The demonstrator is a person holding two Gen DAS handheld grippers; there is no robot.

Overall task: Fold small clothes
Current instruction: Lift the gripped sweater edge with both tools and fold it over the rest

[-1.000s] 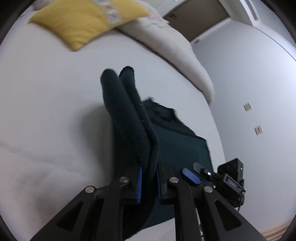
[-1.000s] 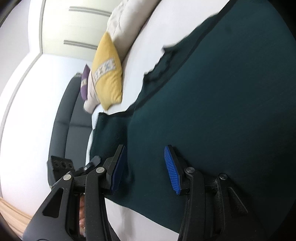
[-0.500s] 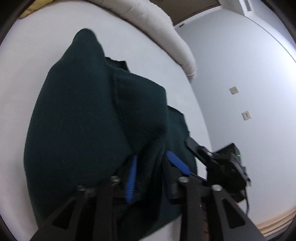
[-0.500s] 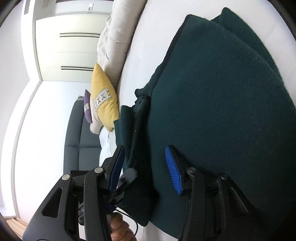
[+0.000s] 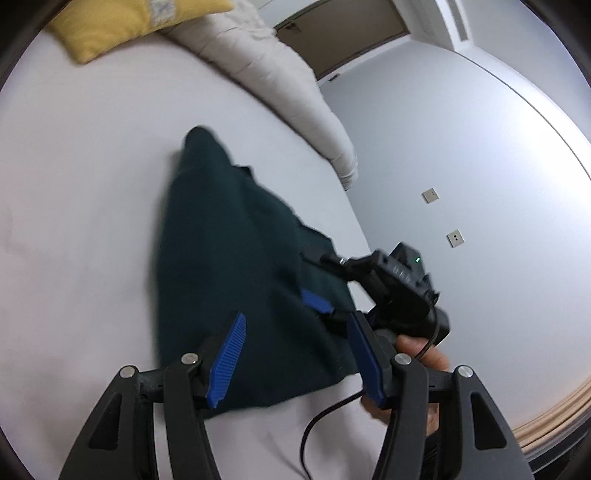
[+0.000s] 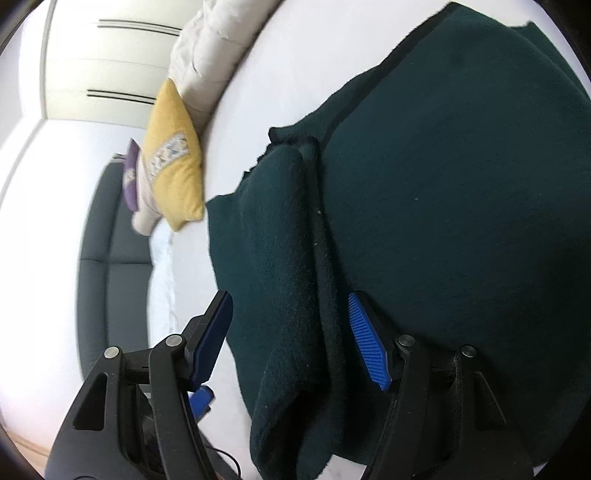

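Observation:
A dark green knitted garment [image 5: 236, 266] lies on the white bed, with one side folded over onto the rest; the fold shows as a thick doubled layer in the right wrist view [image 6: 280, 266]. My left gripper [image 5: 295, 354] is open and empty, just above the garment's near edge. My right gripper [image 6: 291, 339] is open, its blue pads either side of the folded layer without pinching it. The right gripper also shows in the left wrist view [image 5: 388, 291], over the garment's right edge, held by a hand.
The white bed sheet [image 5: 81, 221] spreads all around. A yellow cushion [image 5: 122, 22] and a cream duvet [image 5: 280, 81] lie at the far end. A dark sofa [image 6: 107, 236] stands beyond the bed. A grey wall with sockets [image 5: 454, 238] is on the right.
My left gripper was shut on a fold of the garment and lifted it over. It has now opened and let go; the fold lies flat. My right gripper stayed open.

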